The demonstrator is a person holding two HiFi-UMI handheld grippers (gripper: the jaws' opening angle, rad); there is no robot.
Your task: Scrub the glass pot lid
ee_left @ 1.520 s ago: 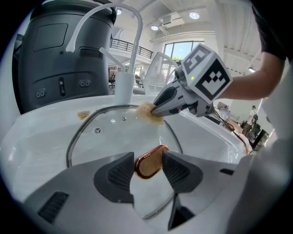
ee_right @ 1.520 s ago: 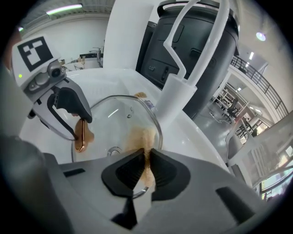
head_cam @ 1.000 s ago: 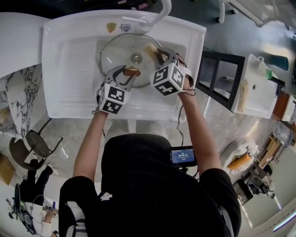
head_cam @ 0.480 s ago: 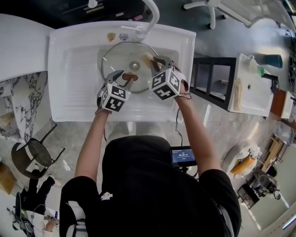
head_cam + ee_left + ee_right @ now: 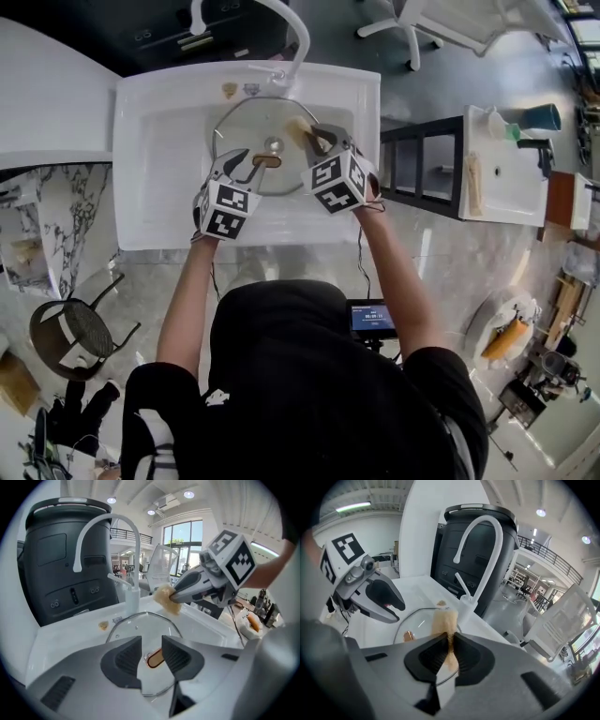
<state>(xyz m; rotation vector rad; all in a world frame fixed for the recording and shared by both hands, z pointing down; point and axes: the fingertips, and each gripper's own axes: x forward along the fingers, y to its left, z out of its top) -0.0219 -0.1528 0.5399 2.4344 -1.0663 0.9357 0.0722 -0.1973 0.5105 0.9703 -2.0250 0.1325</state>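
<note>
Head view: two grippers above the glass lid in the sink

A glass pot lid (image 5: pixel 246 122) lies flat in the basin of a white sink (image 5: pixel 159 159), close to the back edge and right under the curved white faucet (image 5: pixel 292 28). Its copper-coloured handle (image 5: pixel 268 161) lies on the half of the lid nearer the front edge.

The left gripper (image 5: pixel 246 164) hangs over the front part of the lid, pointing down and toward the back edge. In the left gripper view its jaws have just been closing but stand apart. The handle (image 5: pixel 154 658) shows in the gap beyond them, with neither pad pressing on it.

The right gripper (image 5: pixel 314 134) is over the lid's right side, and its jaws pinch a tan scrubbing sponge (image 5: pixel 300 129). In the right gripper view the sponge (image 5: pixel 444 620) sticks out past the closed pads. In the left gripper view the sponge (image 5: pixel 166 598) hangs in the air above the lid's rim, not touching the glass.

Both marker cubes sit near the front edge of the sink, side by side.
</note>
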